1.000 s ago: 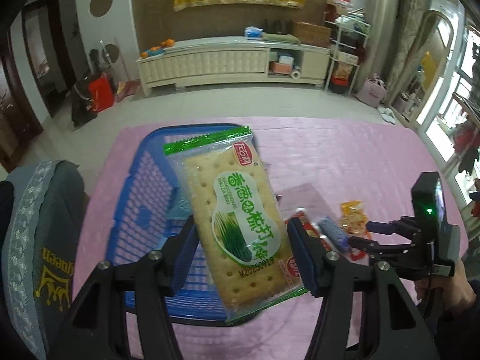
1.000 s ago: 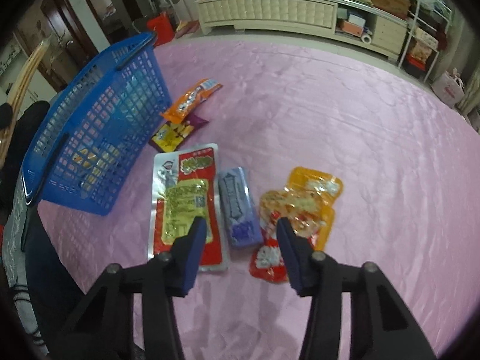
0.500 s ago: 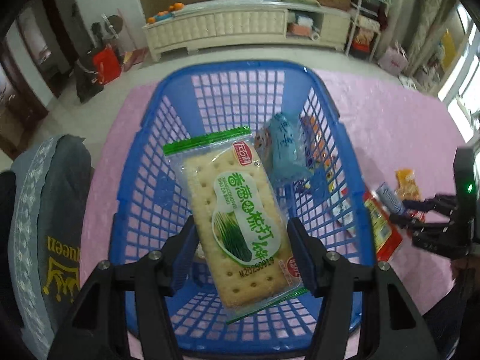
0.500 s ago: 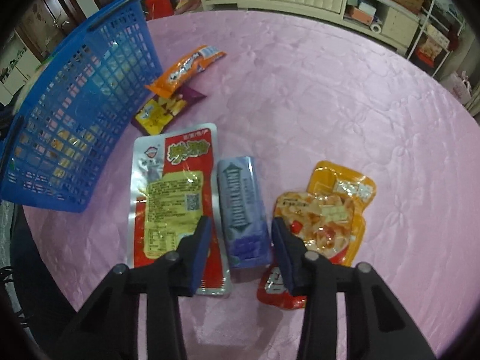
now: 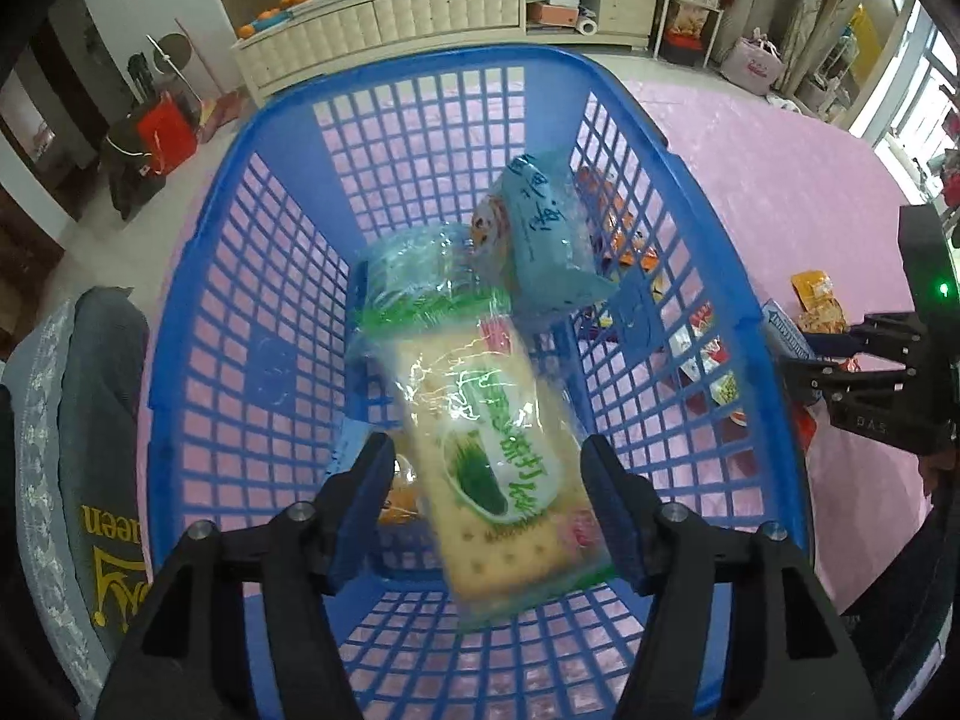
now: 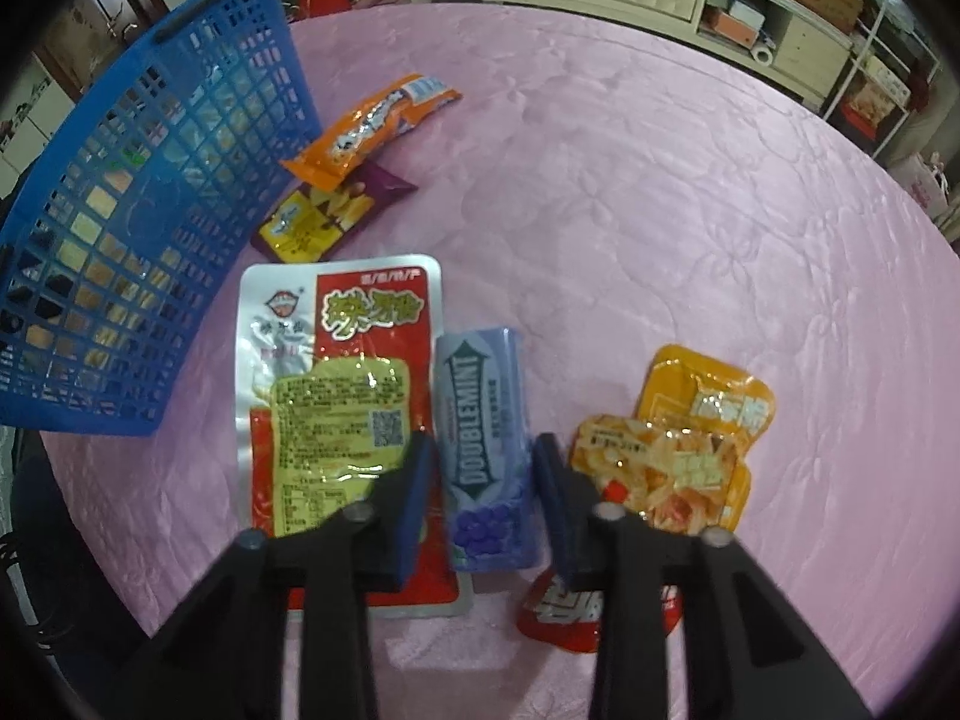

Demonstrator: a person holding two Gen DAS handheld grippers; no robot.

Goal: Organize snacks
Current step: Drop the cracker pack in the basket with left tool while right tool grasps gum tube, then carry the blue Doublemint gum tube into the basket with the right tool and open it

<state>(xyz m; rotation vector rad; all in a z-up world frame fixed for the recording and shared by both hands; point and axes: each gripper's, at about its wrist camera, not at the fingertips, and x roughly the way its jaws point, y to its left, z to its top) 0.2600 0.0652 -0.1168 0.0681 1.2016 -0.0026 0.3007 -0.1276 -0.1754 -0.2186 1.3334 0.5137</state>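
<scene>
A blurred cracker pack (image 5: 480, 468) with a green label drops between the fingers of my left gripper (image 5: 486, 450), whose jaws are opening over the blue basket (image 5: 240, 276); the pads stand clear of the pack. A light blue packet (image 5: 546, 234) lies inside the basket. On the pink tablecloth (image 6: 660, 210), my right gripper (image 6: 483, 444) points down with its jaws closing around a purple Doublemint gum pack (image 6: 483, 396). The pack lies flat between the pads, with thin gaps on both sides.
A red and silver pouch (image 6: 336, 360) lies left of the gum, and orange pouches (image 6: 690, 438) lie right of it. An orange stick pack (image 6: 372, 126) and a purple-yellow packet (image 6: 324, 210) lie by the basket (image 6: 150, 180). A grey-covered chair (image 5: 72, 420) stands to the basket's left.
My left gripper sank over the basket and let go of the cracker pack, which now falls blurred. My right gripper came down around the gum pack and its jaws narrowed.
</scene>
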